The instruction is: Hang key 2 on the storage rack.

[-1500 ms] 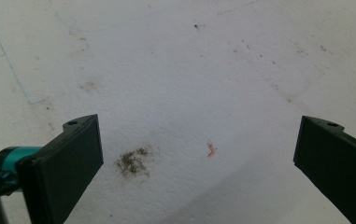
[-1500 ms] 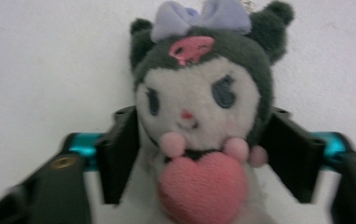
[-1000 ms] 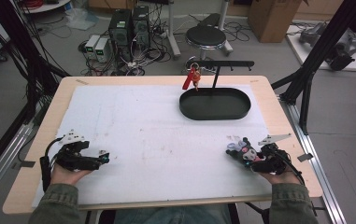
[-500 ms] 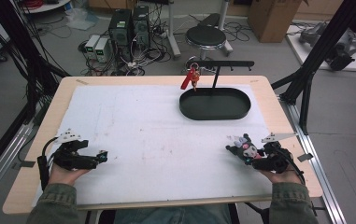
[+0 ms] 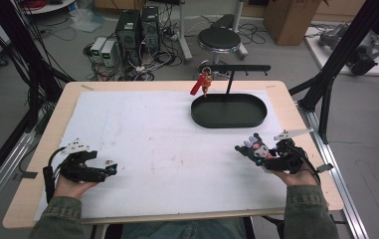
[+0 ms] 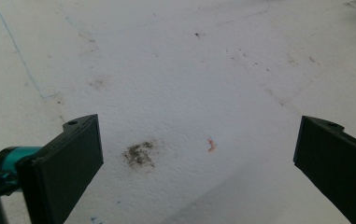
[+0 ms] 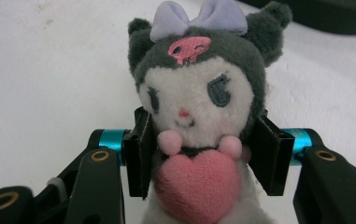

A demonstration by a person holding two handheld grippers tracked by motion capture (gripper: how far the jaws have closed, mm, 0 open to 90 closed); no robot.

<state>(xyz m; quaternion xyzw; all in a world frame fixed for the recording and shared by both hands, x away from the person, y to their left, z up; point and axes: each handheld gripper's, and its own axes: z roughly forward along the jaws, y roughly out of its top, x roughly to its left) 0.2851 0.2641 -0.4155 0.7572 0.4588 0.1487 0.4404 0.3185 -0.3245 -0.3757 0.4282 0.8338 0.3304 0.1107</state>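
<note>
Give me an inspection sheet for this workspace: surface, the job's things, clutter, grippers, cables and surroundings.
Surface: wooden table covered by a white mat with faint stains and a dark smudge.
Job's things: plush toy with grey ears, lilac bow and pink heart, clamped at its sides; black oval tray at the far right with a stand, a red charm hanging from it.
Clutter: nothing seen beyond a small orange fleck.
Grippers: left gripper rests on the mat, jaws wide apart, nothing between them; right gripper shut on the plush toy.
Cables: one trails from the left gripper; tangled leads on the floor.
Surroundings: computers, stool, cardboard box, black frame posts.
</note>
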